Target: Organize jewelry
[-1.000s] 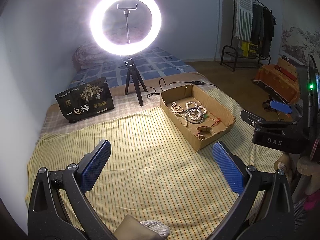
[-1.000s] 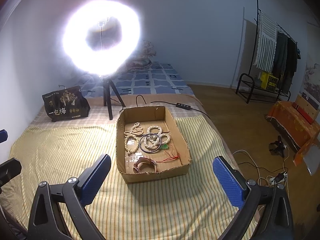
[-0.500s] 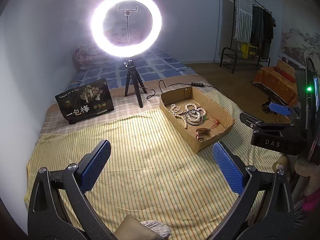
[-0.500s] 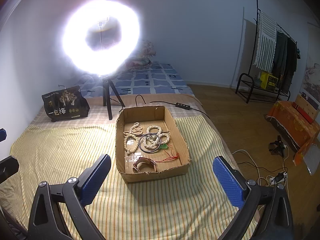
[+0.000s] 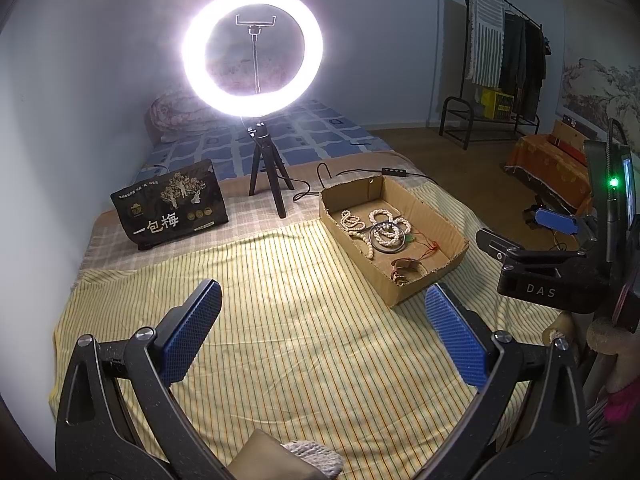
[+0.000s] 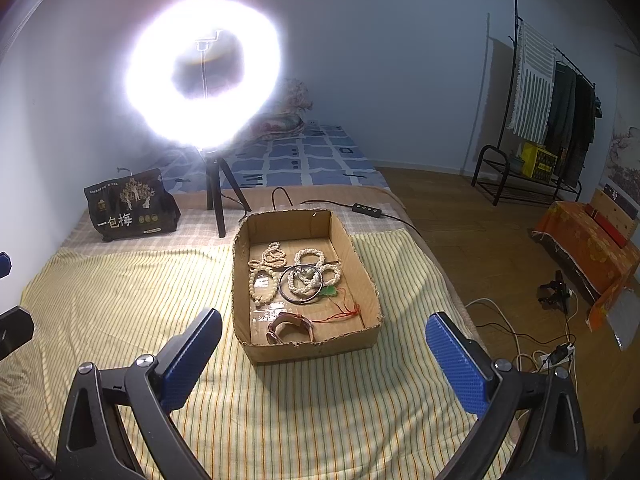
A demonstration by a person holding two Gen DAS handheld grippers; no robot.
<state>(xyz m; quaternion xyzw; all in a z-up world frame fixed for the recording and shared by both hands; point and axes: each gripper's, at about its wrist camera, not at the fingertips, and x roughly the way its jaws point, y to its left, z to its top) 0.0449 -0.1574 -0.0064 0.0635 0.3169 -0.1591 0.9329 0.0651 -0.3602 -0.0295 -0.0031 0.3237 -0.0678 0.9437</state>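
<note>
Jewelry all sits inside the cardboard box (image 6: pixel 306 280) on the bed's striped yellow sheet (image 6: pixel 120 304): pale bead strands (image 6: pixel 268 260), a dark bangle (image 6: pixel 301 285) ringed round another bead coil, a green pendant on red cord (image 6: pixel 330 291), and a brown-strapped watch (image 6: pixel 289 328) at the near end. Over the last second, very little has shifted; both views drift only slightly and nothing in the box has moved, so no piece is being handled right now. Right tool (image 6: pixel 322 360) hovers just short of the box's near wall, jaws spread wide and empty, the watch closest to it. Left tool (image 5: pixel 320 340) also gapes wide with nothing in it, off to the box's left over bare sheet, the box ahead and to its right. This fits either pieces gathered or sorting to come.
</note>
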